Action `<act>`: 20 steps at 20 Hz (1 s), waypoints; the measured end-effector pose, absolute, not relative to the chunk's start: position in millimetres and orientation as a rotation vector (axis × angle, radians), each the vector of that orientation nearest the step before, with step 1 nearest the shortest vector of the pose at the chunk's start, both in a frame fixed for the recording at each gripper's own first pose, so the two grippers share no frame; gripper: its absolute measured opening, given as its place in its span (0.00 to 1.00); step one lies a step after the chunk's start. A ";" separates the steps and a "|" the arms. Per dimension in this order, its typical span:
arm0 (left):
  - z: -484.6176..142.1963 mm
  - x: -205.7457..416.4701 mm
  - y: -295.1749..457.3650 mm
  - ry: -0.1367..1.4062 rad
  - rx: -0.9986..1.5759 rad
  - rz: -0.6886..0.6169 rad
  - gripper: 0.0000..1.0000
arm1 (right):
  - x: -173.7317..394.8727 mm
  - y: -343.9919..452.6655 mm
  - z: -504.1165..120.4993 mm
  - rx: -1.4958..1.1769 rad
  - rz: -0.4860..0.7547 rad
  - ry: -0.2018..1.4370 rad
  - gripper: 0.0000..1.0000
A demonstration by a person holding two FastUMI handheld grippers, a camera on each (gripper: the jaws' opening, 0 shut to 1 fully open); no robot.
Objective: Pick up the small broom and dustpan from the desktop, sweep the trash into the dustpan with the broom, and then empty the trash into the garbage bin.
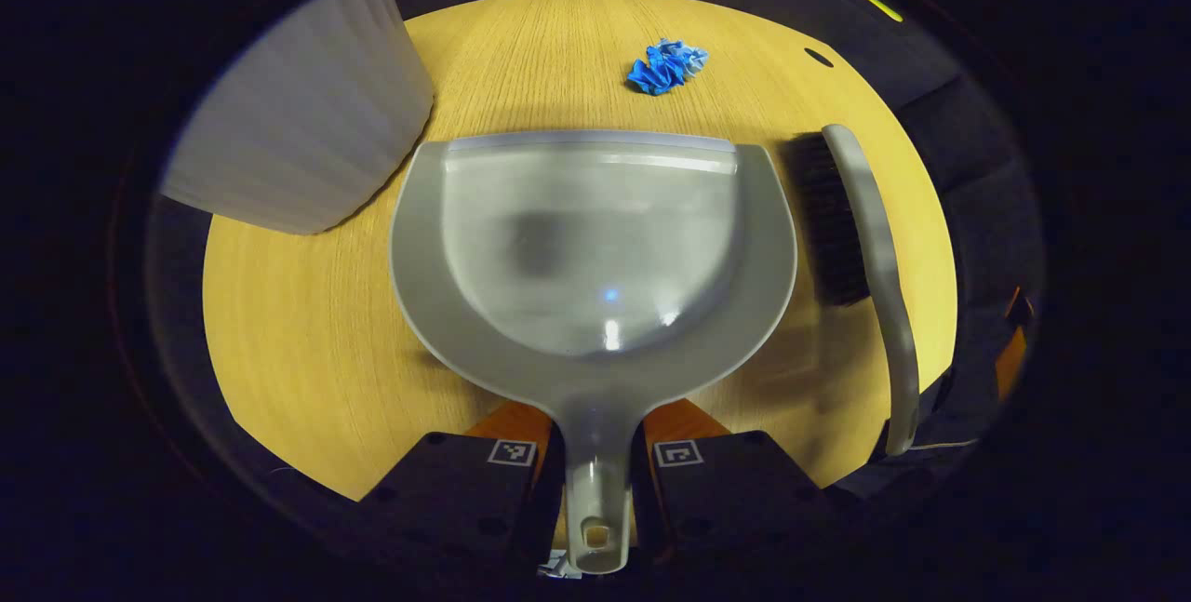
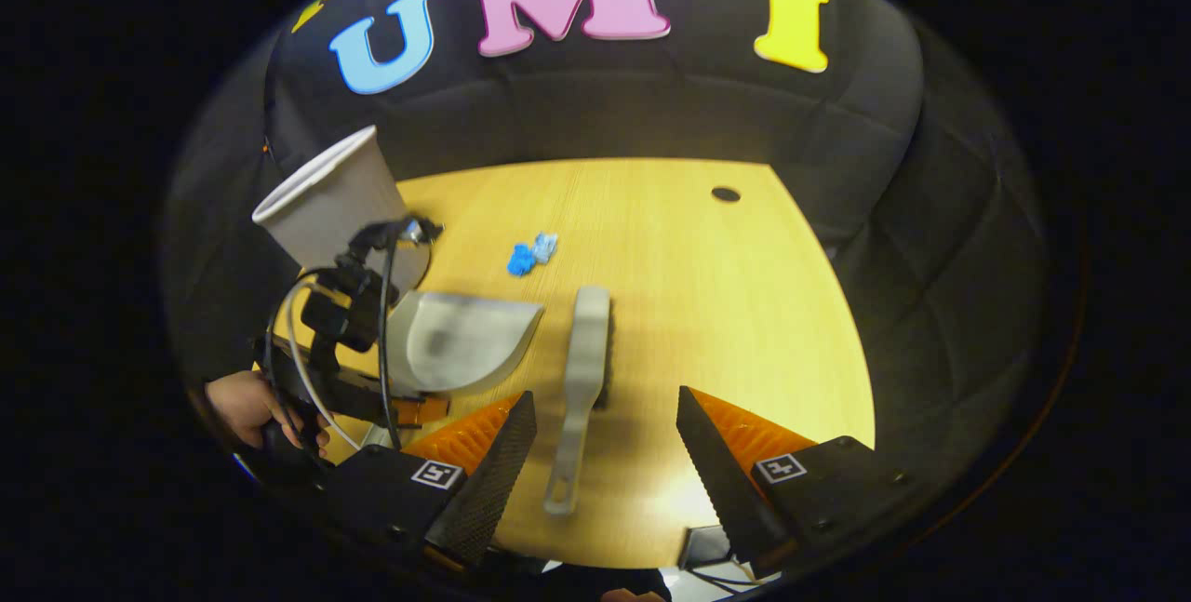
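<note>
The grey dustpan (image 1: 595, 239) lies on the wooden desktop (image 1: 307, 351), and its handle runs back between the fingers of my left gripper (image 1: 598, 442), which is shut on it. The grey broom (image 1: 870, 248) with dark bristles lies just right of the pan. Crumpled blue trash (image 1: 666, 66) sits beyond the pan's front lip. In the right gripper view, my right gripper (image 2: 605, 397) is open above the broom (image 2: 586, 351), its fingers either side of the handle without touching it. A hand (image 2: 249, 408) holds the left gripper (image 2: 358, 332) at the dustpan (image 2: 461, 341).
A white garbage bin (image 1: 307, 118) stands at the far left of the desk, close to the pan's left corner; the bin (image 2: 326, 197) rises behind the left gripper. A small round hole (image 2: 726, 194) marks the far desk edge. Blue trash (image 2: 530, 254) lies mid-desk.
</note>
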State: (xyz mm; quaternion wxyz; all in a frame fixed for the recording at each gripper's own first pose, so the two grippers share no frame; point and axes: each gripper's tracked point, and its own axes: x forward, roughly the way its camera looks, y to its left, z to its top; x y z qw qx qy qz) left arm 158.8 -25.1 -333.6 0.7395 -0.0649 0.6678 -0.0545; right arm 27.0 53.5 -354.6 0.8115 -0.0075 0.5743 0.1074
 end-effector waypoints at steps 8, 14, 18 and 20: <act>-333.2 156.0 -25.1 1.378 -0.225 -0.206 0.30 | 4.2 57.3 -418.6 -0.051 0.088 1.610 0.99; -332.7 150.3 -21.7 1.370 -0.244 -0.248 0.30 | -2.2 45.5 -443.1 -0.007 -0.049 1.744 0.98; -332.0 149.7 -21.0 1.367 -0.244 -0.252 0.31 | -6.9 31.6 -454.6 -0.075 -0.007 1.801 0.70; -332.0 149.1 -21.3 1.366 -0.247 -0.250 0.30 | -7.3 30.7 -454.5 -0.068 0.007 1.819 0.48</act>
